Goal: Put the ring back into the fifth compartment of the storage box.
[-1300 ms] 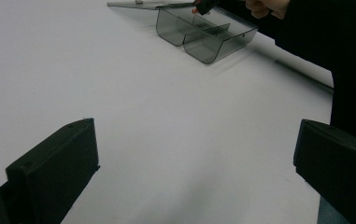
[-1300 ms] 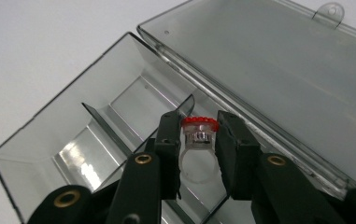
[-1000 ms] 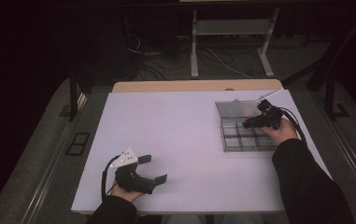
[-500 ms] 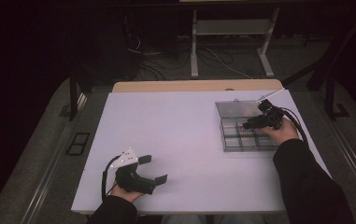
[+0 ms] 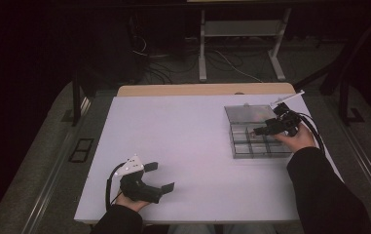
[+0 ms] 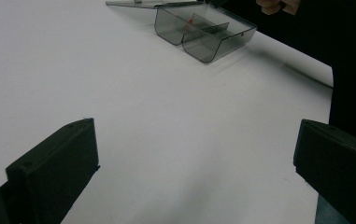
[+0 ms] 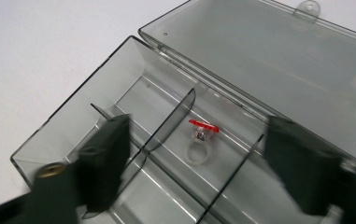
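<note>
Hovering over the smoky box [image 7: 133,100], right gripper [image 7: 196,163] spread wide. Lying between its jaws (red-topped): ring [image 7: 200,140]. Resting on the desk [image 5: 183,146], left gripper [image 5: 161,176] gaping too.

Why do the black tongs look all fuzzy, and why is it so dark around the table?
In the right gripper view the tongs sit close to the lens and blur, while the ring stays sharp; in the high view light falls on the white table, and the floor beyond is dim.

Black sleeves [image 5: 326,190]; black grippers with flat rectangular jaws.
</note>
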Demonstrator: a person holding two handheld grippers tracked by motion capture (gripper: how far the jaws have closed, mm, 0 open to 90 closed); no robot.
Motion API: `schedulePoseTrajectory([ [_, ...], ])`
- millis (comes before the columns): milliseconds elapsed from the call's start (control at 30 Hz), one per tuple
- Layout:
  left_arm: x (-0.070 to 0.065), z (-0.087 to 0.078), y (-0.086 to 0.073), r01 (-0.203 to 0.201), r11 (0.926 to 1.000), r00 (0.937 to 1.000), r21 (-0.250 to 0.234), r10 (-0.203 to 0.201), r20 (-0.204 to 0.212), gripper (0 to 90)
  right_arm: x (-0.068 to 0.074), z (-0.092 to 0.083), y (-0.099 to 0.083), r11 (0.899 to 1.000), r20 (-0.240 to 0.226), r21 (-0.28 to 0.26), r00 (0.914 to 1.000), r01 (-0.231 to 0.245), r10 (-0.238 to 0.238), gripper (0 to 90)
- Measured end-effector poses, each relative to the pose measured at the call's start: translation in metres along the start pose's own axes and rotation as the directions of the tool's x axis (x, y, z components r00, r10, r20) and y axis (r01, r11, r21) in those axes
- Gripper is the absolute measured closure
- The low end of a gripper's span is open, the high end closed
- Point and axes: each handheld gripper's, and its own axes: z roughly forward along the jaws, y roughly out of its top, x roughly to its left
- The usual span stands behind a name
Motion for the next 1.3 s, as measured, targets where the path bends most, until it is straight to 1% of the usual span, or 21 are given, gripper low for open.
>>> schedulePoseTrajectory([
  [33, 0.000, 0.000, 0.000, -0.001, 1.0000, 1.0000, -0.001, 0.001, 0.001, 0.0, 0.001, -0.002, 0.000, 1.000, -0.001, 0.000, 1.0000, -0.006, 0.006, 11.2],
  [100, 0.000, 0.001, 0.000, -0.001, 1.0000, 1.0000, 0.000, 0.001, 0.002, 0.0, 0.004, -0.006, -0.002, 1.000, -0.028, -0.014, 0.9996, -0.010, 0.010, 7.6],
  [133, 0.000, 0.001, 0.000, -0.001, 1.0000, 1.0000, 0.001, 0.001, 0.002, 0.0, 0.006, -0.008, -0.003, 1.000, -0.033, -0.027, 0.9994, -0.010, 0.009, 0.8],
  [167, 0.000, 0.001, 0.000, -0.001, 1.0000, 1.0000, 0.000, 0.001, 0.002, 0.0, 0.009, -0.010, -0.004, 0.999, -0.027, -0.033, 0.9995, -0.015, 0.014, 0.3],
  [233, 0.000, 0.002, 0.000, -0.001, 1.0000, 1.0000, 0.000, 0.001, 0.003, 0.0, 0.013, -0.014, -0.005, 0.999, -0.038, -0.047, 0.9992, -0.011, 0.010, 0.3],
  [333, 0.000, 0.002, 0.001, 0.000, 1.0000, 1.0000, -0.003, 0.000, 0.005, 0.0, 0.020, -0.021, -0.008, 0.997, -0.037, -0.072, 0.9993, -0.003, 0.001, 0.3],
  [467, 0.000, 0.002, 0.001, 0.000, 1.0000, 1.0000, -0.003, 0.000, 0.006, 0.0, 0.030, -0.031, -0.011, 0.995, -0.046, -0.099, 0.9989, 0.006, -0.010, 0.3],
  [833, -0.001, 0.003, 0.001, 0.001, 1.0000, 1.0000, -0.002, -0.001, 0.008, 0.0, 0.056, -0.050, -0.022, 0.987, -0.066, -0.147, 0.9951, 0.064, -0.074, 0.3],
  [967, -0.001, 0.003, 0.001, 0.003, 1.0000, 1.0000, -0.003, -0.003, 0.008, 0.0, 0.065, -0.053, -0.026, 0.983, -0.072, -0.162, 0.9925, 0.086, -0.099, 0.3],
  [1133, -0.001, 0.002, 0.001, 0.001, 1.0000, 1.0000, -0.003, -0.001, 0.007, 0.0, 0.076, -0.054, -0.031, 0.981, -0.083, -0.159, 0.9880, 0.116, -0.130, 0.3],
  [1300, -0.001, 0.002, 0.001, 0.001, 1.0000, 1.0000, -0.003, -0.001, 0.006, 0.0, 0.084, -0.053, -0.042, 0.975, -0.095, -0.178, 0.9842, 0.130, -0.149, 0.3],
])
